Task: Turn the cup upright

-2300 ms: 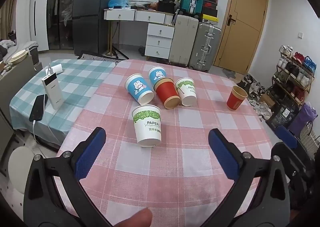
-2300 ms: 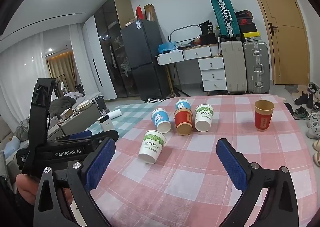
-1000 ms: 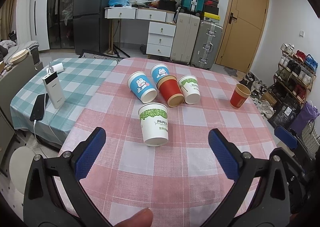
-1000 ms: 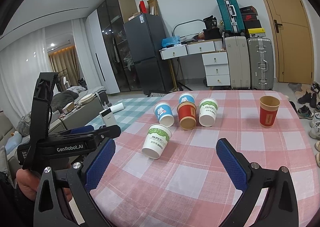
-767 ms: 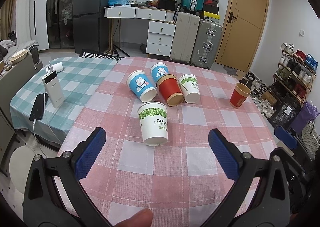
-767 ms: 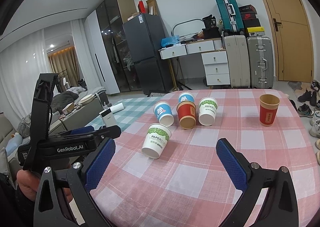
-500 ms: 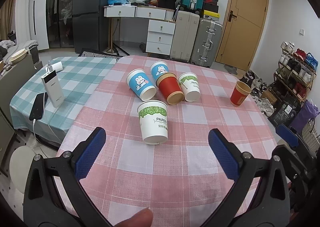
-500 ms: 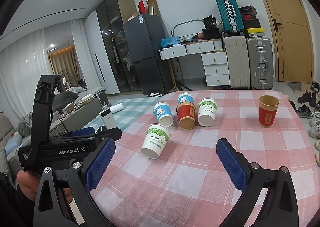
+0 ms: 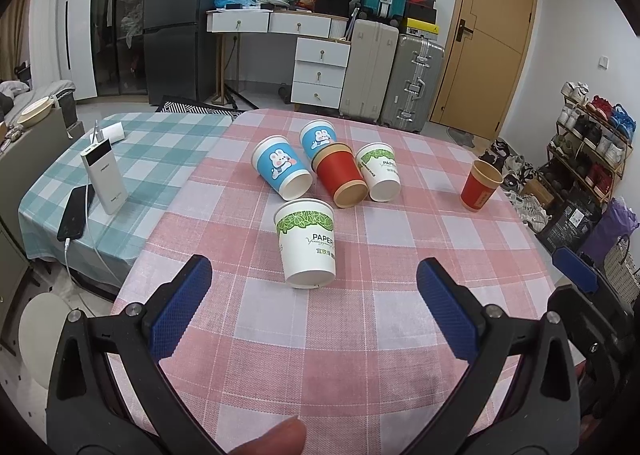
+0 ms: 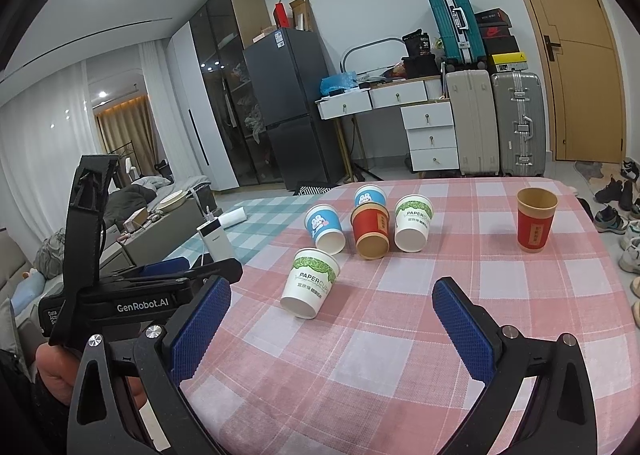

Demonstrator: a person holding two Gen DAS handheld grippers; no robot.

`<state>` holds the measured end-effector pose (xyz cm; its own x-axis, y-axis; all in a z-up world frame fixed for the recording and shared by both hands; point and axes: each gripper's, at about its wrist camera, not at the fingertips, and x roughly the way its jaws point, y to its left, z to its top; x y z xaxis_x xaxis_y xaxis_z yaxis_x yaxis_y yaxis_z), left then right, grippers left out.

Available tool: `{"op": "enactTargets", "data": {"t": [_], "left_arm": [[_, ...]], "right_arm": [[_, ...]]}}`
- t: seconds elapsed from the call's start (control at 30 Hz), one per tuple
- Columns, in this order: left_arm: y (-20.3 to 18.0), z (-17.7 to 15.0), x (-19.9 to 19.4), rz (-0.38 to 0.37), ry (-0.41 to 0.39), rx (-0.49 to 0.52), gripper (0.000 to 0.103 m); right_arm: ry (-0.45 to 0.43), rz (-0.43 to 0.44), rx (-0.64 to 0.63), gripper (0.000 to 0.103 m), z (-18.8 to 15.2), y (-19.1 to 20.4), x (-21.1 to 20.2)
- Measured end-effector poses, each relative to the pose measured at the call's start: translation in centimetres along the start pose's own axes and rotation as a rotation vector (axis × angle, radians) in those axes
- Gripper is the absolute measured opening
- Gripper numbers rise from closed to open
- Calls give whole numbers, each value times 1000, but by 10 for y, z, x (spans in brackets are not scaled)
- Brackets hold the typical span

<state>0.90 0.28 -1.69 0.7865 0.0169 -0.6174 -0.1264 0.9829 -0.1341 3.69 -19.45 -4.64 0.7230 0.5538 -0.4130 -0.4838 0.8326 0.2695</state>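
Currently | white cup (image 9: 307, 247) upside down, axis near vertical | left gripper (image 9: 314, 309) wide | right gripper (image 10: 330, 329) wide

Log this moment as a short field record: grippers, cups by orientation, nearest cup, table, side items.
left gripper: open, empty, above table
right gripper: open, empty
upside-down cups: five, in a cluster
nearest cup: white green-leaf cup, upside down, ahead of both grippers
upright cup: red cup, apart at the right
table: pink checked cloth
side table: power bank, phone on green checked cloth
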Motion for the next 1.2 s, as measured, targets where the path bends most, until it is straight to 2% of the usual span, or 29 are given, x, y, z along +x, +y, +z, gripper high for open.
{"op": "enactTargets", "data": {"t": [0.43,0.63,0.93,1.2], "left_arm": [[1,-4,10,-4,15,0,102],[2,3,32,-15,47,8,102],[4,21,106,-28,169,37,102],[22,27,185,-32,312,1,102]], "right_arm": [[6,2,5,103,1,-4,3],[24,-5,14,103,2,-11,11],[66,-29,35,103,-6,-32,40],[98,-23,65,103,-10,-51,65]]}}
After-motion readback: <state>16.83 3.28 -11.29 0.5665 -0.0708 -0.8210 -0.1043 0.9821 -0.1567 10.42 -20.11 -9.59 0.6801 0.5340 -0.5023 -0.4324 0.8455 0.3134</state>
